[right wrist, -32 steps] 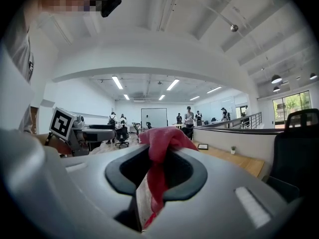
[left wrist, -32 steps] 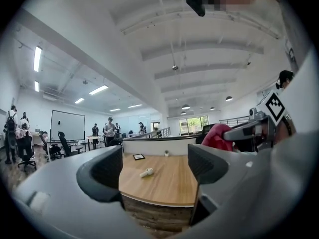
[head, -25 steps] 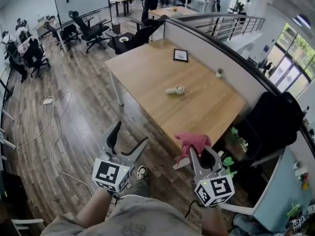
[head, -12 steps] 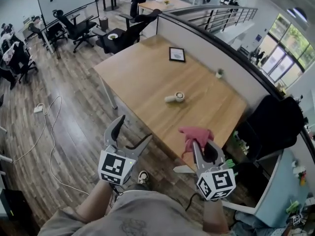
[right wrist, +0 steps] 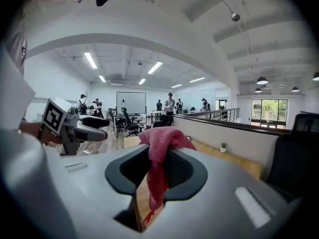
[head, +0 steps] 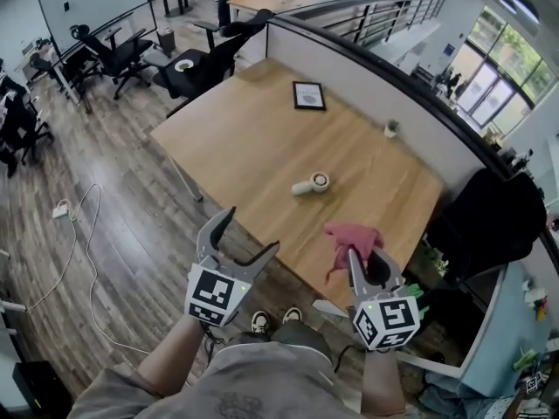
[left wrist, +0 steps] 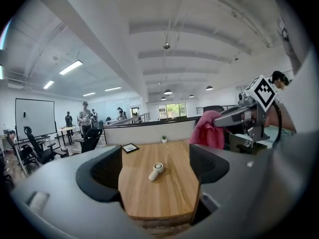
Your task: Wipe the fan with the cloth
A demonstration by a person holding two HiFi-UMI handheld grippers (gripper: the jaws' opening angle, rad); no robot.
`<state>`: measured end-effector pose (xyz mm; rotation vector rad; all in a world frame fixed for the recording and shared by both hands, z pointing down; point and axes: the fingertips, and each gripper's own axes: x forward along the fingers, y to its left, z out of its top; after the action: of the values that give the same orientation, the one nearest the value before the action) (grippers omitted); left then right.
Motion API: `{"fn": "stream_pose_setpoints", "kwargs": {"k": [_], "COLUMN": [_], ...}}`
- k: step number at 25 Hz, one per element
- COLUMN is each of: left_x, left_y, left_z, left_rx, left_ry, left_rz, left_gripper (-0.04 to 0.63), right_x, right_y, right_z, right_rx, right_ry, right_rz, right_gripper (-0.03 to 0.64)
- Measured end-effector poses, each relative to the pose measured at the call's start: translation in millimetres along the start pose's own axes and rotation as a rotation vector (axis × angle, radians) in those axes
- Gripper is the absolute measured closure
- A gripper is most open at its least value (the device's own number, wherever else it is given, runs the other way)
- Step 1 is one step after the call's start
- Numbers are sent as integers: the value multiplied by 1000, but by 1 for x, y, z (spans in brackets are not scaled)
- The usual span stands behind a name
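- Right gripper [head: 359, 262] clenched on a pink cloth [head: 348, 236] by the wooden table [head: 236, 129].
- Left gripper [head: 250, 234] spread wide, grasping nothing.
- White fan [head: 311, 183] lies mid-table.

The wooden table [head: 253, 138] stands ahead of the left gripper [head: 251, 230]. Framed between its parted jaws, a small white fan [left wrist: 156, 171] lies on its side mid-table. A framed picture [left wrist: 130, 147] lies beyond the left jaw, and a little potted plant [left wrist: 163, 139] stands farthest out.
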<state>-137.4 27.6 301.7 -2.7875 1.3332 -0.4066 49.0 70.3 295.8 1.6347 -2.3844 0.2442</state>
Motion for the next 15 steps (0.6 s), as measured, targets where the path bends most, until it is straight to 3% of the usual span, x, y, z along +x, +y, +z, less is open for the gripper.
{"fn": "stream_pose_setpoints", "kwargs": {"k": [15], "left_x": [144], "left_y": [16], "left_z": [-73], "left_rx": [-7], "left_ry": [188], "left_rz": [-119], "left_gripper": [175], "right_x": [109], "right_y": [-77], "right_z": [-60], "right_rx": [103], "right_ry": [134], "right_rz": [3], "right_gripper": [534]}}
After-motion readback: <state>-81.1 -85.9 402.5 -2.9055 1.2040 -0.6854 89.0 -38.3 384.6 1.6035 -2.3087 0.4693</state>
